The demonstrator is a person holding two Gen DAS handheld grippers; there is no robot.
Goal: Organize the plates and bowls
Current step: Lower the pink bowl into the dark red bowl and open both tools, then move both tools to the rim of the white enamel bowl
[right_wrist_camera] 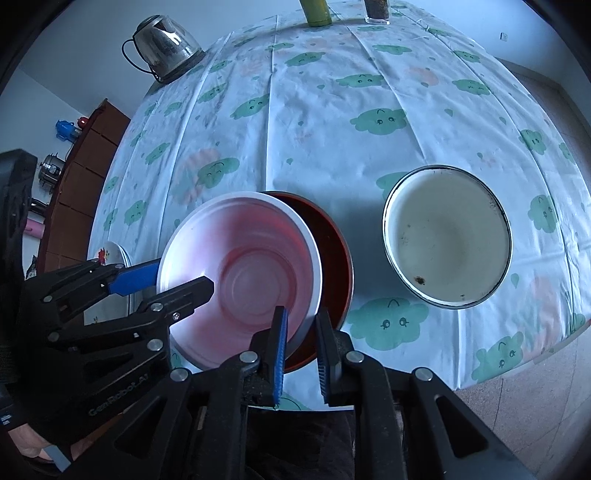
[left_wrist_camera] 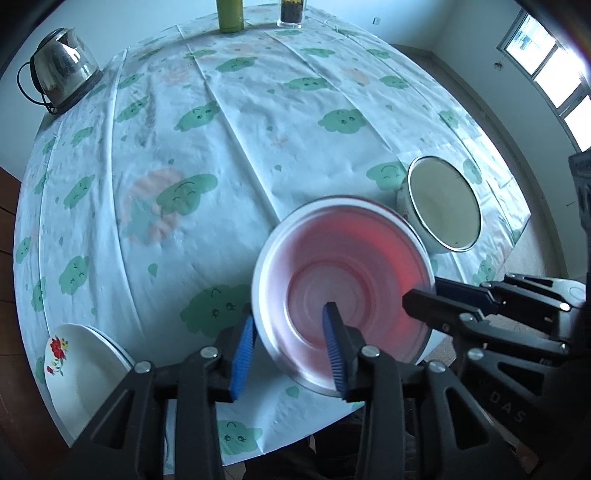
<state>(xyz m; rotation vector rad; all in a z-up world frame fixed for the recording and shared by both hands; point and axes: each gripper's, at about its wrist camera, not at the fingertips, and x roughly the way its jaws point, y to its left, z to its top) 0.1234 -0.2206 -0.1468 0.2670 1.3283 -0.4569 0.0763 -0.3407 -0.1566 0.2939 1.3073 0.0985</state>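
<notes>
Blue ribbed pads of the left hand-held gripper (left_wrist_camera: 291,350) straddle the near-left rim of a white shallow plastic bowl with a pinkish-red glow inside (left_wrist_camera: 343,291); one finger sits outside the wall and the other inside, with a gap showing between the pads, so whether they actually pinch the rim cannot be told. The right hand-held gripper (right_wrist_camera: 301,354) stands the same way on the bowl's opposite side: its left pad lies inside the white bowl (right_wrist_camera: 240,277), its right pad outside, and the rim passes between them. Its jaws are narrow but not fully together, and a firm grip cannot be confirmed.

Under the white bowl, offset to the right in the right wrist view, sits a dark red round bowl (right_wrist_camera: 332,258), and the white bowl is tilted over it, near the front edge of the desk with a white cloth printed with green clouds (left_wrist_camera: 258,110). Just beside these to the right stands a cream enamel bowl with a dark metal rim (right_wrist_camera: 447,236), upright and apart from both.

At the desk's near-left edge lies a white plate with a red flower print (left_wrist_camera: 74,362). Far back stand a steel electric kettle (left_wrist_camera: 59,66), a yellow-green cylinder (left_wrist_camera: 229,14) and a clear glass with dark contents (left_wrist_camera: 291,13).
</notes>
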